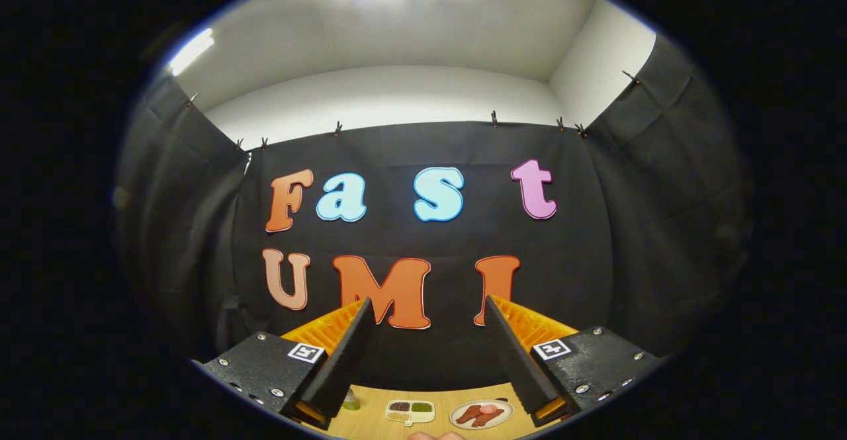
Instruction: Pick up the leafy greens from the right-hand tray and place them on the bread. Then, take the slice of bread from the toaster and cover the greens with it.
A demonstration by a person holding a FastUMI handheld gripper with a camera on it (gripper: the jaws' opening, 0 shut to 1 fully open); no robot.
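Tool (427,360) fingers spread, pinching nothing; beyond them, divided tray (410,411) of seasonings sits just beside plate (481,415) of meat slices on the surface (370,413).

Black cloth walls (423,155), white ceiling (397,36), wooden table (370,420).

Gripper (427,334) fingers (347,360) spread wide with nothing between them; inner faces look matt and finely grainy, like foam or rubber, and the housings behind carry a rough speckled finish with shiny metal screw heads. Table (370,420) beyond the fingers reads as pale smooth wood. Divided tray (410,411) and plate (481,415) look like smooth, lightly glossy plastic or ceramic; booth wall cloth (430,142) matt, faintly creased.
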